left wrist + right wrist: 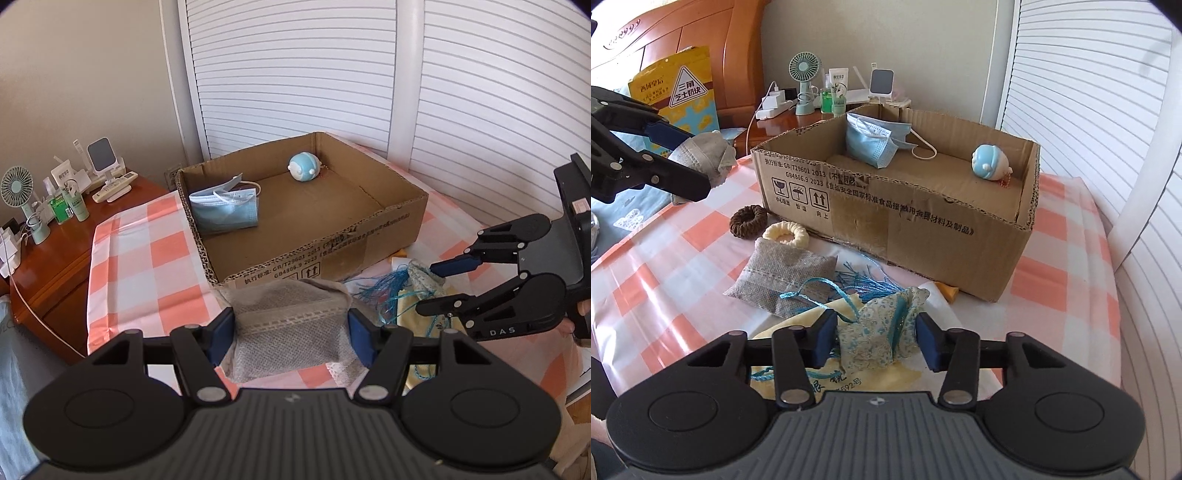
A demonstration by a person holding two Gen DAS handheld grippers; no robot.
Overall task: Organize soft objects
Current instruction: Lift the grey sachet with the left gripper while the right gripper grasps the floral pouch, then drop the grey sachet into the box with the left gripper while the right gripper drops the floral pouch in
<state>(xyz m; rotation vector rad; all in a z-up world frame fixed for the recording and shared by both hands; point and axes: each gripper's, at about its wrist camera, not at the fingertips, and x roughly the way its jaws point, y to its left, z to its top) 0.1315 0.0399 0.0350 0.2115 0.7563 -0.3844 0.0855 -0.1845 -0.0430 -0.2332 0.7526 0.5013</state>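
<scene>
Home bedroom, wooden headboard [676, 33], nightstand [74, 229]

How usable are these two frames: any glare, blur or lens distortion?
Left wrist view: sharp, daylight; the louvred doors bow from fisheye and are nearly washed out. Right wrist view: sharp too, doors overexposed at the right edge, cardboard box print legible; dark vignette in the corners.

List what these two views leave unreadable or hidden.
- Left wrist view: the cloth under the grey mask is covered by it and the left tool.
- Right wrist view: the yellow cloth print is cut off by the right tool.
- Both views: bottle labels too small.
</scene>
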